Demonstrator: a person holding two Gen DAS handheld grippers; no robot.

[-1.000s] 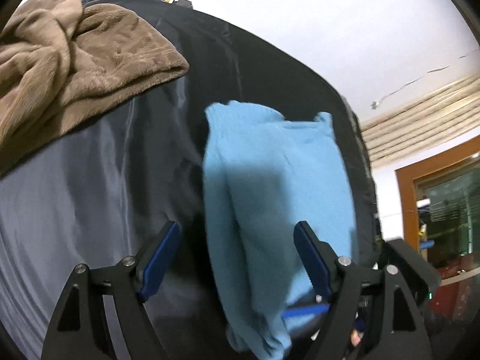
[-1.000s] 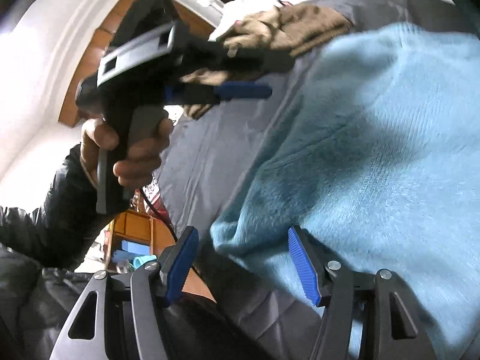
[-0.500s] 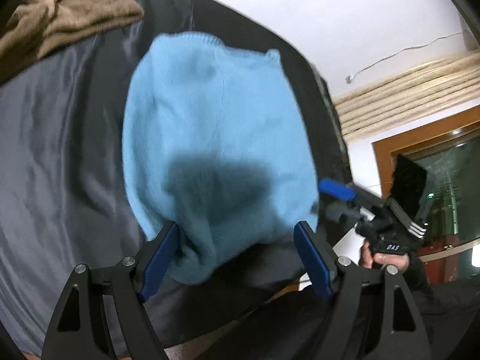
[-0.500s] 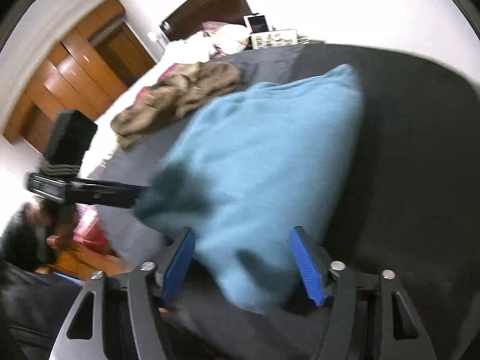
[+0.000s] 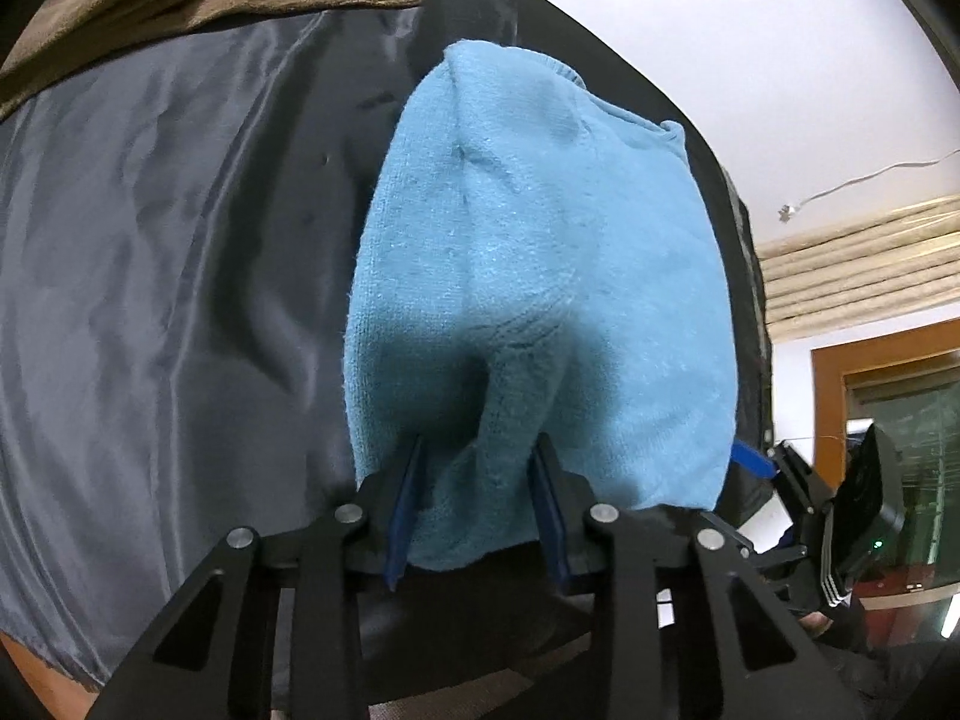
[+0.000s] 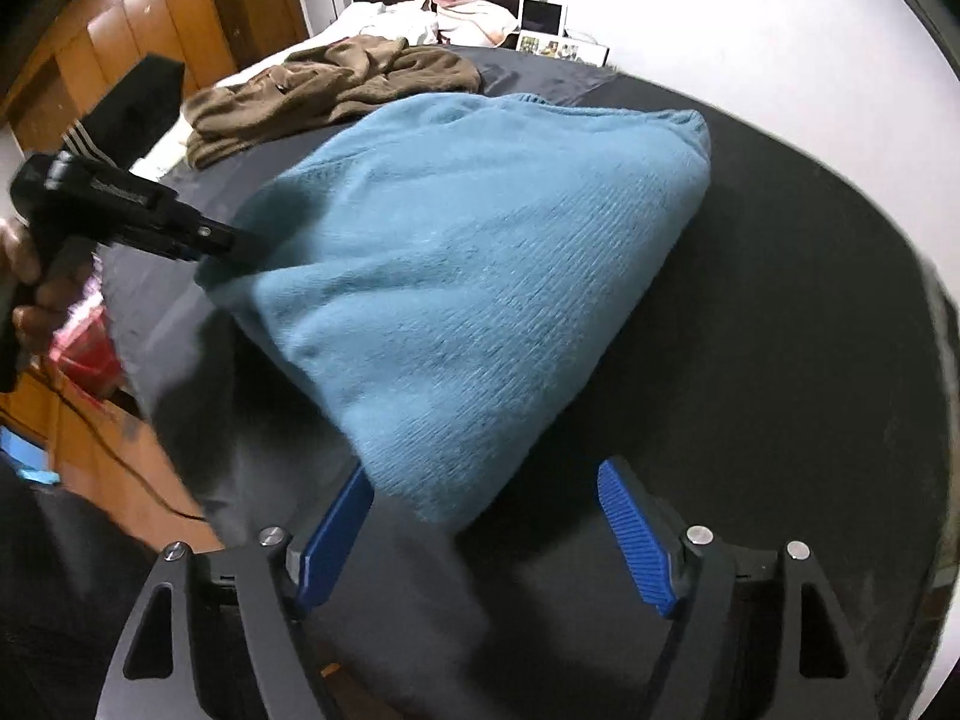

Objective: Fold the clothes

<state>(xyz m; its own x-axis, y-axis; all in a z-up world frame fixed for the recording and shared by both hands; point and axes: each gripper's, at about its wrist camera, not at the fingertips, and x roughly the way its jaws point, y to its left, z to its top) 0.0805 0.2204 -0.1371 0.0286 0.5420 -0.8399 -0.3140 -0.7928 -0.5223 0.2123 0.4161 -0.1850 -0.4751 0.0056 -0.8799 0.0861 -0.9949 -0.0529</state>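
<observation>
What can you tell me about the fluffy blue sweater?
The blue sweater is a soft, fuzzy knit, folded into a thick bundle with a ribbed edge at its far end. It lies on dark grey shiny bedding, apart from a brown garment. The left gripper is closing with a bunched fold of its near edge between the jaws. The right gripper is opening around a near corner, pads not pressing it.

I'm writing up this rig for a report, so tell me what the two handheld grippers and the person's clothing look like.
Both the left gripper and the right gripper have black angular frames with triangular cutouts and silver pivot bolts, and flat blue ribbed pads on the fingers. Seen from outside, the left gripper has a black pistol-style body, with a block bearing white stripes above it. The right gripper's body shows a small green light. The person's dark sleeve is barely visible.
</observation>
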